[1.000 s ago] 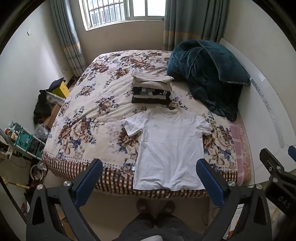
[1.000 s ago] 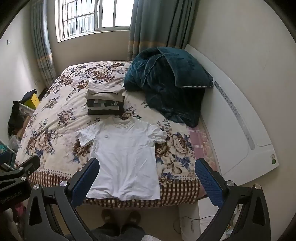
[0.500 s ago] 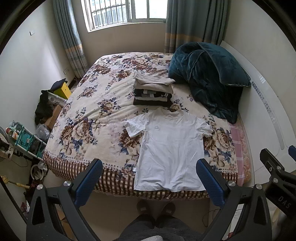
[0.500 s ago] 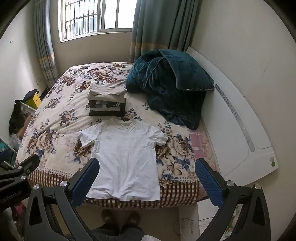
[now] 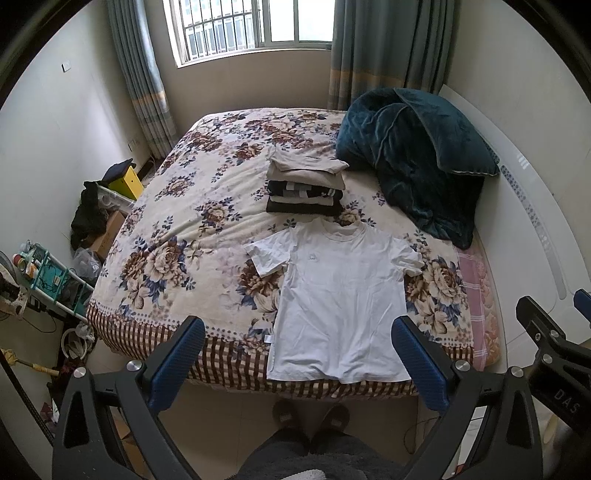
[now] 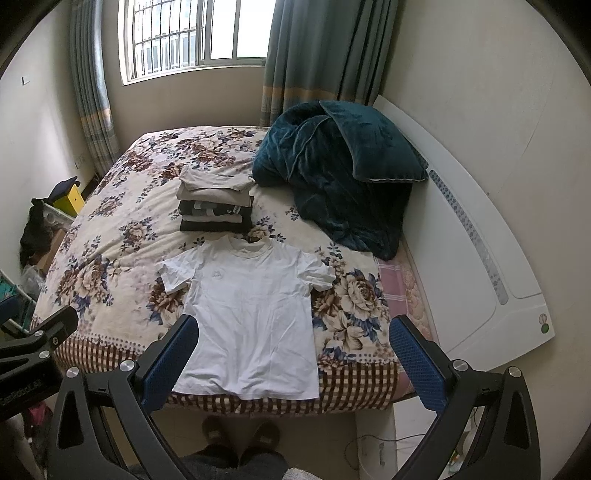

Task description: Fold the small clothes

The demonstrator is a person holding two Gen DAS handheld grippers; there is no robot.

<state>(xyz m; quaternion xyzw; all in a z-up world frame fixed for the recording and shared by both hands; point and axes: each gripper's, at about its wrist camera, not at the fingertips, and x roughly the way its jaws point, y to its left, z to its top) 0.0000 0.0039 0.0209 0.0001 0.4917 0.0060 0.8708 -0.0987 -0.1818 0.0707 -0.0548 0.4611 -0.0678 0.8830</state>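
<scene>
Two hand-held grippers are held above the foot of the bed, both released and grasping nothing. Along the left wall, floor clutter includes a teal rack (image 5: 55, 273) and a yellow box (image 5: 130, 181), near the bed's left edge. The left hand-held gripper (image 5: 301, 363) hangs with its blue pads spread wide, clear of the fabric. The bed (image 5: 177, 236), under a floral cover, shows a broad bare stretch on its left half, open from the checked foot border up towards the window (image 5: 251, 27).

The white T-shirt (image 5: 340, 295) lies flat, front up, right of the bed's centre line. Its long axis runs from foot to head of the bed, collar pointing away towards the window wall and hem at the near edge, just overhanging the checked border. Both short sleeves spread outwards; the left one is slightly creased. Just beyond the collar stands a stack of folded clothes (image 5: 306, 184), close to it; contact cannot be confirmed.

The right hand-held gripper (image 6: 293, 360) is likewise spread wide and clear of the shirt (image 6: 251, 317). Right of the stack lies a heaped teal blanket (image 6: 340, 177) against the white headboard (image 6: 491, 266). Between the shirt's right sleeve and the bed's right edge, only a narrow strip of cover remains.
</scene>
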